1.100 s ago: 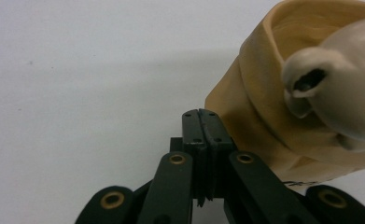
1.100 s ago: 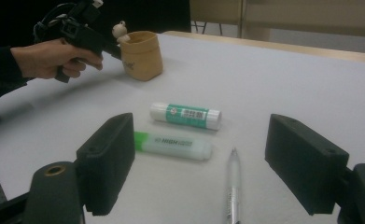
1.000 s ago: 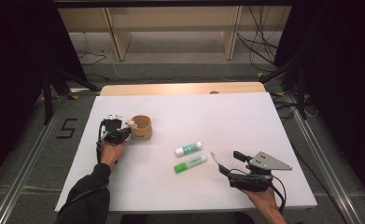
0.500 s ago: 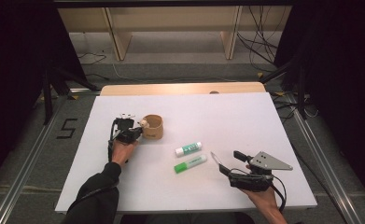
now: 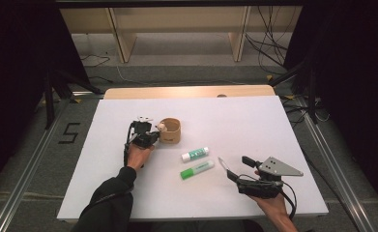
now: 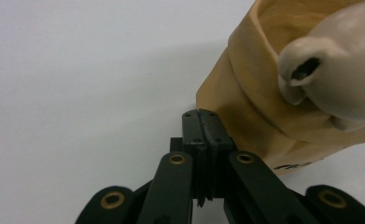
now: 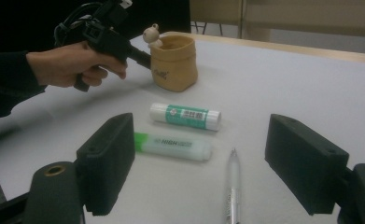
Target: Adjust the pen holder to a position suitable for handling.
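The left tool point(image 5: 153, 134) is clenched, its jaws pressed flat together with nothing between them, and its tip sits against the near side of the tan fabric pouch point(image 5: 170, 130). A small cream figurine point(image 6: 339, 70) perches on the pouch rim right by that tip. The pouch stands upright at about ten o'clock from the middle of the white table point(image 5: 254, 121), and it looks as though the left tool is nudging or steadying it rather than holding it.

The right tool point(image 5: 231, 170) rests at about five o'clock, released, jaws spread wide and holding nothing. Just ahead of it, between the jaws in the right gripper view, lies a clear pen point(image 7: 232, 186). Beyond the pen, near the table's centre, lie a green highlighter point(image 5: 196, 169) and a glue stick point(image 5: 195, 154) side by side, the glue stick closer to the pouch.

Judging by this, the work is at an early stage: if the stationery is meant for the pouch, none of the three pieces is in it yet, and all are still to be picked up.
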Demonstrator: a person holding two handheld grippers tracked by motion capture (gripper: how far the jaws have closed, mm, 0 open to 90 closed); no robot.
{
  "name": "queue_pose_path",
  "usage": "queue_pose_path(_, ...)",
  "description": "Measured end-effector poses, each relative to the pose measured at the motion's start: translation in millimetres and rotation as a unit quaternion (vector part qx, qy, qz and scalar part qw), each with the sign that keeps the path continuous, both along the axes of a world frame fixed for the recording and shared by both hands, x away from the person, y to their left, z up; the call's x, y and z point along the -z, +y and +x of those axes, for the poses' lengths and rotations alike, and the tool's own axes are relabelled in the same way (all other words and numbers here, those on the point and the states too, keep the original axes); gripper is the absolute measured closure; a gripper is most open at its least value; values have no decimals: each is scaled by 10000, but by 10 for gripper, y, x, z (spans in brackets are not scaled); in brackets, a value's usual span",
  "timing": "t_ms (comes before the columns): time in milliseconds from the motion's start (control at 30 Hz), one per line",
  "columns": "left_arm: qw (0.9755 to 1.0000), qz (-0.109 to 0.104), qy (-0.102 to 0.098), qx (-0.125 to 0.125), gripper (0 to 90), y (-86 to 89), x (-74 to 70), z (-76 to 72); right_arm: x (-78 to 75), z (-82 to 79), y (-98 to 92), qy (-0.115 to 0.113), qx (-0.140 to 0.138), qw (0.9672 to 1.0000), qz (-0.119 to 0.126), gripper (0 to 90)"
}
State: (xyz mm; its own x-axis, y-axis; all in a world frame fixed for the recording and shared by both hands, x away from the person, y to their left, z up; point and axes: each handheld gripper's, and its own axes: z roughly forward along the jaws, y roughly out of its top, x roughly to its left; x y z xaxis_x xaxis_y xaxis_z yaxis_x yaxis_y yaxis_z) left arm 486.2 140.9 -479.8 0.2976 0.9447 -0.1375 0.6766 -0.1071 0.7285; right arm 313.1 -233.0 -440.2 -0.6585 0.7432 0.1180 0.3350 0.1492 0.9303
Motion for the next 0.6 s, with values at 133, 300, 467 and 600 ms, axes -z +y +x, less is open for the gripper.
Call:
queue_pose_path(133, 10000, -12, -11, 63, 894, -81, -2, -1, -1, -1, -2, -8, -1, 10000, -1, 250)
queue_pose_path(300, 9998, -9, -3, 180, 894, -209, -14, -7, 0, -2, -1, 3, -1, 10000, -6, 250)
queue_pose_path(467, 9996, 26, 3, 293, 894, -299, -25, 0, 1, 0, -2, 4, 4, 10000, -4, 250)
queue_pose_path(600, 9996, -6, -7, 286, 894, -357, -27, 10, 0, -2, -2, 5, 3, 10000, -4, 250)
